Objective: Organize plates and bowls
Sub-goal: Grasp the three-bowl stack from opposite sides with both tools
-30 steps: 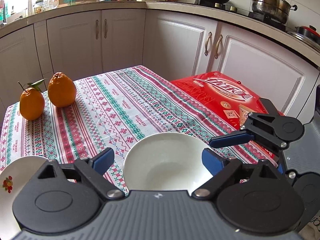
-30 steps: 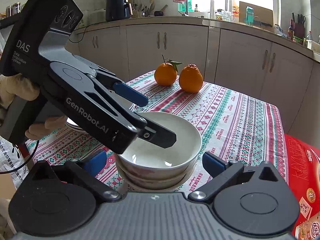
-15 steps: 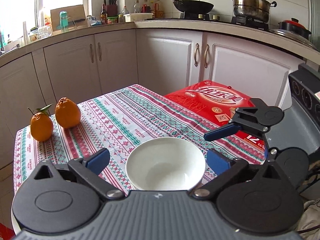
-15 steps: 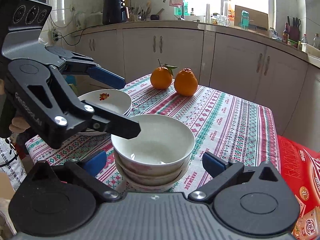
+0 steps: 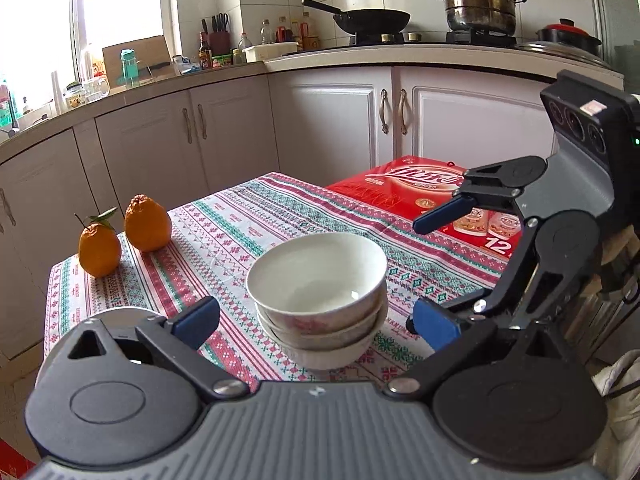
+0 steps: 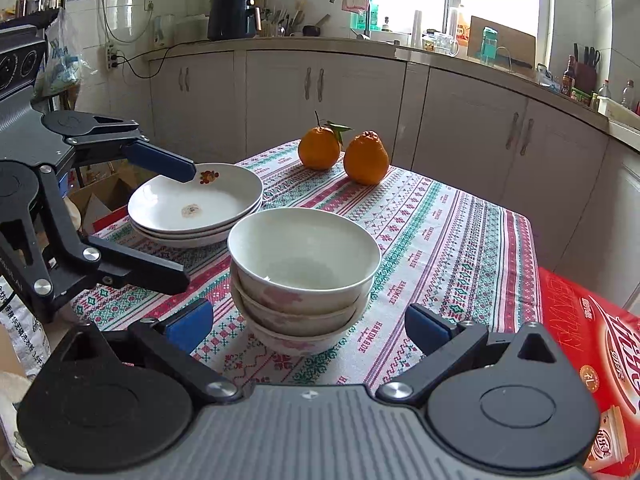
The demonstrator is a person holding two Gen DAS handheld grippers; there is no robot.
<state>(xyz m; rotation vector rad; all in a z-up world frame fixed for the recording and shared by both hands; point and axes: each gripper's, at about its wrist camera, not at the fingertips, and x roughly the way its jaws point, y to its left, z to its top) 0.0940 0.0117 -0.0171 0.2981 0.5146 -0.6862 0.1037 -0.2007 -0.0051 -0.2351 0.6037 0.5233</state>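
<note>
Since a second ago the left tool point(image 5: 316, 322) has backed off the bowl stack point(image 5: 318, 300), jaws wide and empty. Right tool point(image 6: 306, 326), likewise wide and empty, has the bowls at twelve o'clock; the plates point(image 6: 196, 208) lie at ten o'clock, nearer the left tool.

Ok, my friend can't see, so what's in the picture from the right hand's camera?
Three white bowls sit stacked on a patterned tablecloth, between the open right gripper. Behind them are stacked plates and two oranges; the open left gripper is at the left, holding nothing.
</note>
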